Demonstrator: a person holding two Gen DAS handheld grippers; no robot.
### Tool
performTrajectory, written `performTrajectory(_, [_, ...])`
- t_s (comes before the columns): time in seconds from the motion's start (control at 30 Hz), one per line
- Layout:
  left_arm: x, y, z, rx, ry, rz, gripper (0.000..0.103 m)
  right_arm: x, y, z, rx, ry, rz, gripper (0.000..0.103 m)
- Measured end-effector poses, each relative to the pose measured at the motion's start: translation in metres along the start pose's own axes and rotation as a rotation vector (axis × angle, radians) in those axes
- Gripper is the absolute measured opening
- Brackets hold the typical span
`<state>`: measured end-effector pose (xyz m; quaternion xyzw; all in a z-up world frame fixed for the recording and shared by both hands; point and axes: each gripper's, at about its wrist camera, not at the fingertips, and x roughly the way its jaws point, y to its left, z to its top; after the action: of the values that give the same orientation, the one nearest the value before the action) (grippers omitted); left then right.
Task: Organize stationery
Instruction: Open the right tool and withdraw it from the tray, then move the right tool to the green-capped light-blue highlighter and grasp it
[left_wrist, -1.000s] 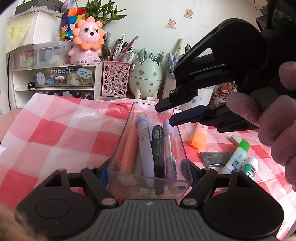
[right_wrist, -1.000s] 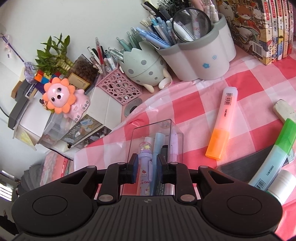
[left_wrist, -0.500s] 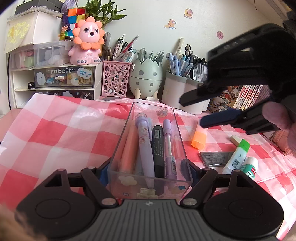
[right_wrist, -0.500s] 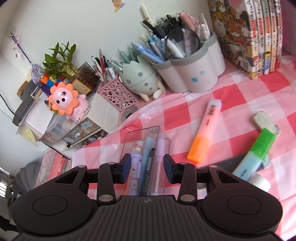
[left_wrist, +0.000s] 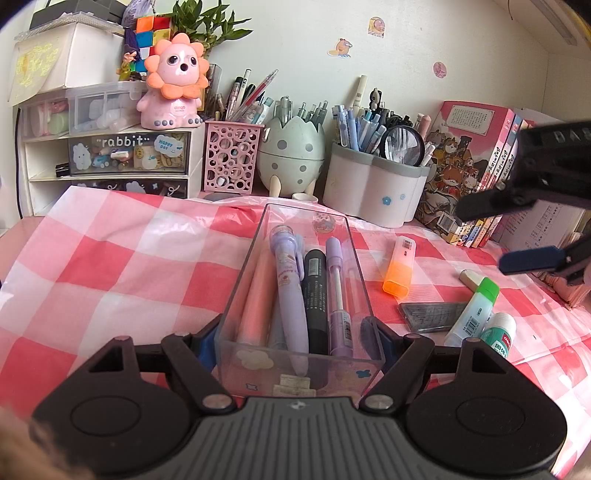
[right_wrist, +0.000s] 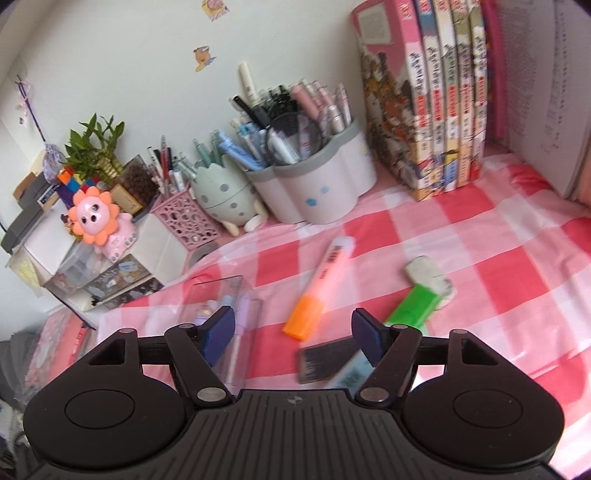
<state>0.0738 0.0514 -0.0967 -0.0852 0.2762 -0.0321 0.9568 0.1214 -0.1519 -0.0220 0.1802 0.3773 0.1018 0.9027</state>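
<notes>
Now the left gripper (left_wrist: 297, 341) clamps the clear tray (left_wrist: 236, 291) of pens. Right of the tray lies the orange highlighter (right_wrist: 319, 288); the right gripper (right_wrist: 293, 334), fingers just widening and empty, should straddle its barrel squarely before closing.

Each camera rides low behind its own claw, tilted down at the checked counter (left_wrist: 110, 266) and facing the wall. Both views share the clear tray (left_wrist: 306, 229) (right_wrist: 218, 291), orange highlighter (left_wrist: 399, 266) (right_wrist: 317, 291) and pen holders.
</notes>
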Motion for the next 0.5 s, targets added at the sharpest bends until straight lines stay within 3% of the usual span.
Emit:
performTrajectory(0.23, [0.000,0.000,0.000,0.000,0.000,0.000,0.052,-0.011,-0.026,-0.011,-0.027,-0.051,-0.113,0.075])
performTrajectory(0.5, [0.000,0.000,0.000,-0.002,0.000,0.000,0.052,-0.021,-0.048,-0.024,-0.007,-0.059,-0.163,0.079])
